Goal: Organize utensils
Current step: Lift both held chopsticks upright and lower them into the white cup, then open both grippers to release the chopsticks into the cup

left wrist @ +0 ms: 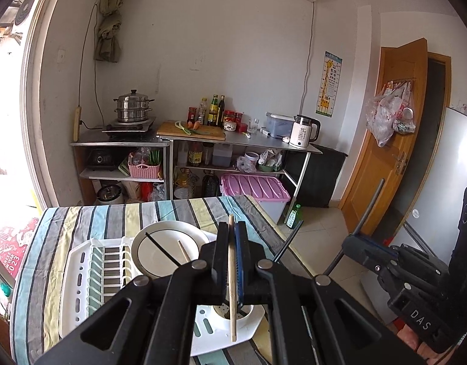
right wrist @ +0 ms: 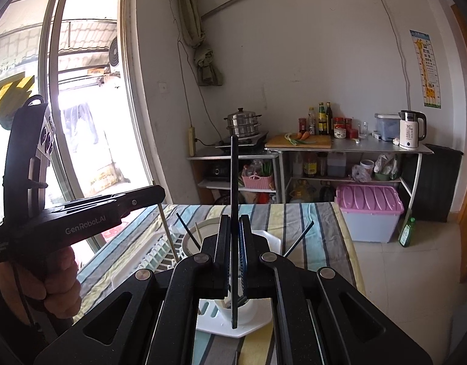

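Note:
My left gripper (left wrist: pixel 232 234) is shut on a wooden chopstick (left wrist: pixel 232 276), held upright above the white utensil cup (left wrist: pixel 233 316) of the dish rack (left wrist: pixel 81 273). My right gripper (right wrist: pixel 233 228) is shut on a black chopstick (right wrist: pixel 234 213), upright, its lower end over the same cup (right wrist: pixel 236 307). A white plate (left wrist: pixel 163 252) stands in the rack with one black chopstick (left wrist: pixel 160 248) and one wooden chopstick (left wrist: pixel 183 251) lying on it. Another black chopstick (left wrist: pixel 289 240) lies by the table's right edge. The right gripper shows in the left wrist view (left wrist: pixel 364 243), off to the right.
The rack sits on a table with a striped cloth (left wrist: pixel 81 219). Beyond it stand kitchen shelves with a steamer pot (left wrist: pixel 133 108), a cutting board (left wrist: pixel 191 130), bottles and a kettle (left wrist: pixel 305 130). A pink-lidded bin (left wrist: pixel 254 188) is on the floor. A window is at the left.

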